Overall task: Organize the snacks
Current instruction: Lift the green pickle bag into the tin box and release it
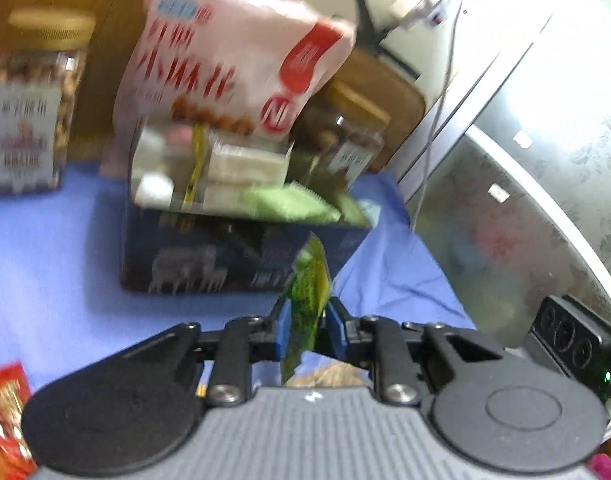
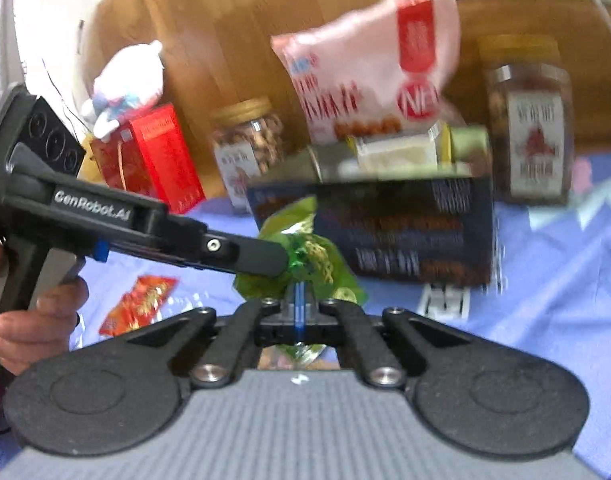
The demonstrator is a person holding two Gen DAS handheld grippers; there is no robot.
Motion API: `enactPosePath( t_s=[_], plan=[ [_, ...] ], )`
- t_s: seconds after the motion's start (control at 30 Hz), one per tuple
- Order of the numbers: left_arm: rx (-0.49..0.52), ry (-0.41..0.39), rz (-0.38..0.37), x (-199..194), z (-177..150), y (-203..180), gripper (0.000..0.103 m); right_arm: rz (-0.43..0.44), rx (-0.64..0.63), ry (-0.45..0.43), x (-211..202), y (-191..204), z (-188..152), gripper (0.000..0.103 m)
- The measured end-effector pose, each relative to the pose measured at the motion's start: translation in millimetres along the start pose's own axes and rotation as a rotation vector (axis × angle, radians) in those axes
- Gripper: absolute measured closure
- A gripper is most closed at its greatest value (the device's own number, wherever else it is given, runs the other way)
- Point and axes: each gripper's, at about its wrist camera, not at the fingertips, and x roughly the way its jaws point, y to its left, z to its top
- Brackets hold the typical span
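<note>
**Caller:** Green snack packet (image 1: 307, 300) is clamped between the blue pads (image 1: 284, 330) of the left gripper (image 1: 308, 330), held on edge just in front of the dark box (image 1: 241, 258).

**Analyst:** Confirmed from the other side. The same packet (image 2: 305, 256) is pinched at its lower edge by the right gripper (image 2: 300, 300), whose fingers are closed right together on the wrapper. The left gripper (image 2: 265, 258) is seen coming in from the left, its tip pressed to the packet, with a hand (image 2: 33, 320) wrapped around its handle.

**Caller:** So both claws are closed on one packet. Behind it, the dark box is seen loaded with white and green packs, and a large pink bag (image 1: 233, 64) is propped up in the box's far side.

**Analyst:** Nut jars (image 2: 529, 120) are stood beside the box on either side, on the blue cloth (image 1: 45, 248). A red packet (image 2: 139, 304) is left lying on the cloth, left of the box, and a red carton (image 2: 153, 156) is placed further back on that side.
</note>
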Motion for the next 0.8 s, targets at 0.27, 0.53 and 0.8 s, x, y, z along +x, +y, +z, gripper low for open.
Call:
enactPosePath(
  t_s=[0.27,0.53,0.8],
  plan=[
    [0.043,-0.037,-0.003,-3.1,20.0,-11.3,0.083,-0.028,-0.021,-0.063,-3.7,3.5,14.2,0.1],
    [0.111,-0.148,0.023,-1.1,71.5,-14.4,0.083,-0.092,-0.095,-0.2,14.8,-0.3,59.5,0.1],
    [0.002,-0.126,0.138,32.5,83.8,33.3,0.078,-0.112,-0.105,-0.169,55.7,-11.0,66.1,0.096]
  ],
)
